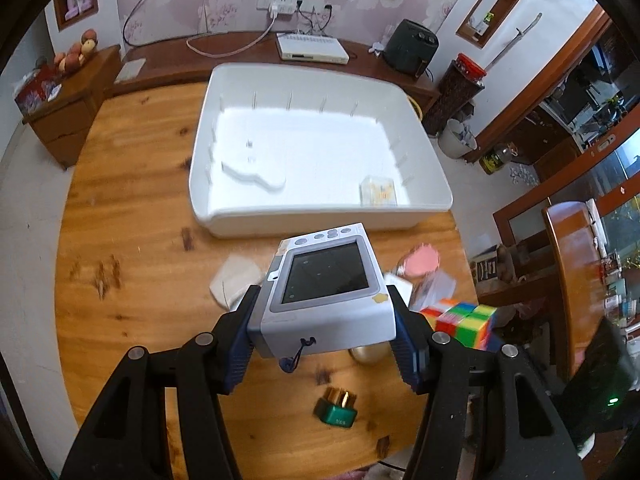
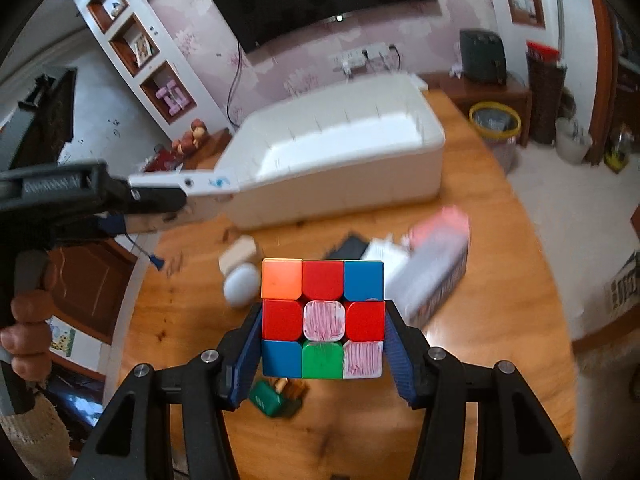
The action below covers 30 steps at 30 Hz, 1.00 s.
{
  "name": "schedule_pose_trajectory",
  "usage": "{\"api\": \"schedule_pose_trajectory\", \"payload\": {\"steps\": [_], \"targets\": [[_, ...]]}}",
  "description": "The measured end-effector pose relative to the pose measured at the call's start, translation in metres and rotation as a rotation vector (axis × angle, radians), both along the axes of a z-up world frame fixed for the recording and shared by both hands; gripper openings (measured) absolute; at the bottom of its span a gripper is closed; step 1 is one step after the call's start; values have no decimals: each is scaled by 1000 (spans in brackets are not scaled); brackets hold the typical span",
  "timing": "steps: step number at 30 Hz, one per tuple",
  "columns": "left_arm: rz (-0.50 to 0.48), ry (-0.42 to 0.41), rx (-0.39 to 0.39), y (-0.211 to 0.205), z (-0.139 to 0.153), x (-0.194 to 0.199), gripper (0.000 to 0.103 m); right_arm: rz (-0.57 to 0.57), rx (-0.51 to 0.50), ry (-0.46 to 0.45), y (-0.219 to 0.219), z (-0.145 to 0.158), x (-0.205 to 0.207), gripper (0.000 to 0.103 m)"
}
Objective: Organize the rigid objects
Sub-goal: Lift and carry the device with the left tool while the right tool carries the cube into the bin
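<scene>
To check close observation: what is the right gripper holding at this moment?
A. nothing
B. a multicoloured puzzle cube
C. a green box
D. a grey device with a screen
B: the right gripper is shut on the puzzle cube, its fingers pressing both sides.
</scene>
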State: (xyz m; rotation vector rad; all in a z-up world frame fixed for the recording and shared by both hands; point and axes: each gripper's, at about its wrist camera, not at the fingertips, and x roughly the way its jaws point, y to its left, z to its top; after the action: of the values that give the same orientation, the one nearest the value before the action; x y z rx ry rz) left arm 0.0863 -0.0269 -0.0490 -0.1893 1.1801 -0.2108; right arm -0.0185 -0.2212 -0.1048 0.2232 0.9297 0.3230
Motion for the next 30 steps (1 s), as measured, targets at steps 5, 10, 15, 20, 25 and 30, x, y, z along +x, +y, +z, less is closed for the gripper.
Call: {"api": "schedule_pose_trajectory", "payload": {"steps": [5, 10, 15, 20, 25, 30], "targets": [[14, -40, 27, 1, 16, 27, 62, -22, -47, -89, 7, 38, 41, 56], [36, -83, 56, 1, 31, 63, 62, -67, -34, -77, 3, 53, 103, 56], [62, -122, 108, 0, 38, 98, 62, -124, -53, -56, 0, 56, 154, 56], [79, -122, 159, -3, 25, 130, 62, -171, -66, -41, -3, 59, 206, 57], [84, -33, 168, -4, -21, 163, 62, -165, -113, 31, 9, 34, 247, 57], [75, 41, 200, -9, -71, 183, 62, -133, -173, 148, 25, -17, 267, 57]]}}
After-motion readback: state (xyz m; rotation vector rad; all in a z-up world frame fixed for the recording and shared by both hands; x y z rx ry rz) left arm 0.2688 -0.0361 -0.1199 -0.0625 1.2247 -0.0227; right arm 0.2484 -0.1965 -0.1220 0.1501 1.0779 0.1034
